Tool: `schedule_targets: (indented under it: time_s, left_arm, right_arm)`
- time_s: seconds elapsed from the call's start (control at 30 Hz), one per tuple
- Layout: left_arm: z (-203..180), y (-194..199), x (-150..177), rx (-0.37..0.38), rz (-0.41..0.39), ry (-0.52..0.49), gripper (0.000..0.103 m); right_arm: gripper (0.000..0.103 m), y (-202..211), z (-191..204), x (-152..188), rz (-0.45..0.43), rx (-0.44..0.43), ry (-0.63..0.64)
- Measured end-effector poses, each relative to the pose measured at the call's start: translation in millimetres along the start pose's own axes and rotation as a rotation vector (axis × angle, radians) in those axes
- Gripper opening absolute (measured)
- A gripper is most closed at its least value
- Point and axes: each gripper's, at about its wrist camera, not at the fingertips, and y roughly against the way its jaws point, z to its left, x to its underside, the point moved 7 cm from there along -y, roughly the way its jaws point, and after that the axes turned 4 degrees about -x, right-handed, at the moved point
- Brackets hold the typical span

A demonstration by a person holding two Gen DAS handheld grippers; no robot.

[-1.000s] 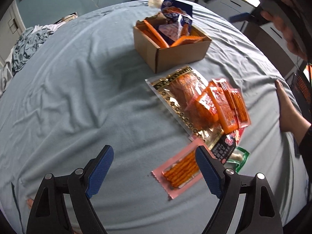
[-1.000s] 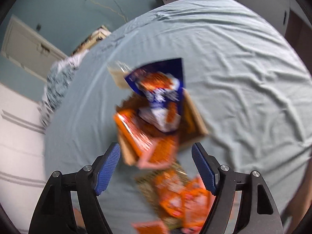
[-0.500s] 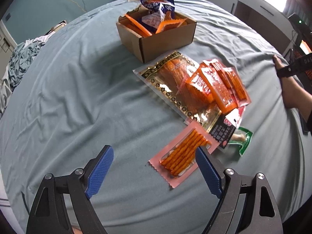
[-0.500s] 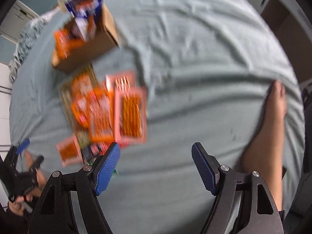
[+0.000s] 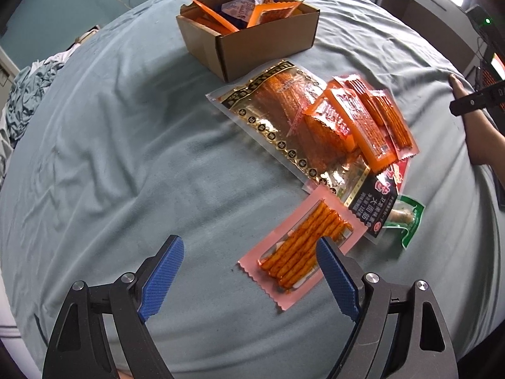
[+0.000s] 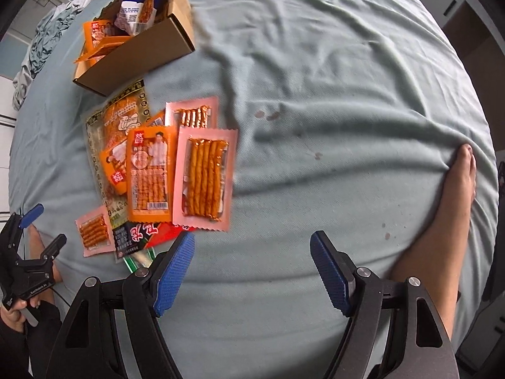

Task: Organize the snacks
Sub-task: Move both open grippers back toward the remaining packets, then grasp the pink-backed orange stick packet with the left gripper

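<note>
A brown cardboard box (image 5: 252, 44) (image 6: 139, 53) holding several snack packs stands on the blue-grey bedsheet. In front of it lies a pile of packets: a large gold-edged pack (image 5: 277, 120), orange packs (image 6: 148, 170) and a pink pack of spicy sticks (image 6: 205, 177). A smaller pink stick pack (image 5: 300, 252) (image 6: 94, 233) lies nearest my left gripper (image 5: 249, 271), which is open above the sheet with its right finger over the pack's edge. My right gripper (image 6: 252, 271) is open over bare sheet, just right of the pile, nothing between its fingers.
A person's bare foot (image 6: 448, 208) (image 5: 473, 132) rests on the sheet's edge to the right of the pile. Crumpled bedding (image 5: 22, 101) lies at the far left. Cabinets (image 5: 426, 3) stand beyond the bed. A green-edged packet (image 5: 407, 218) pokes out under the pile.
My right gripper swung from above the box down and right to the near side of the pile. My left gripper sank a little toward the small pink pack.
</note>
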Motion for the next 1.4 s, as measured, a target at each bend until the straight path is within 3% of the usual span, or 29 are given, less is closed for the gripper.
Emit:
schedule_targets:
  time_s: [0.43,0.6,1.0,1.07,1.1,1.2,1.3,1.37,1.4]
  left_arm:
    - [-2.5,-5.0,4.7,-0.004,0.023,-0.024,0.087]
    - [-5.9,-14.4,18.8,0.066,0.085,-0.033,0.087]
    - [-51.4,-47.3,34.2,0.038,0.13,-0.245,0.087]
    - [-55.1,-60.3,35.0,0.031,0.155,-0.235,0.093]
    - [-53.8,-62.0,32.4,0.031,0.145,-0.212,0.103]
    - [-50.7,-69.9,24.4,0.084,0.169,-0.13,0.103]
    - [-49.3,-70.9,18.2,0.095,0.152,-0.111,0.095]
    - [-50.1,-64.5,13.2,0.105,0.135,-0.123,0.075]
    - [-50.0,-60.7,11.7,0.11,0.131,-0.124,0.06]
  right_arm:
    - [0.075,-12.1,-6.3,-0.2,0.034,0.041,-0.008]
    - [0.075,-12.4,-12.3,-1.2,0.027,0.06,-0.016]
    - [0.075,-29.7,-11.8,1.1,0.072,0.064,-0.03]
    - [0.075,-32.0,-10.9,3.0,0.079,0.066,-0.027]
    - [0.075,-32.2,-10.7,3.3,0.08,0.066,-0.025]
    - [0.075,-32.0,-3.1,3.8,0.074,0.027,0.001]
    - [0.075,-34.3,7.9,3.9,0.061,-0.023,0.02]
    - [0.075,-40.7,10.9,4.3,0.067,-0.033,0.018]
    - [0.075,-45.0,11.4,3.8,0.069,-0.036,0.014]
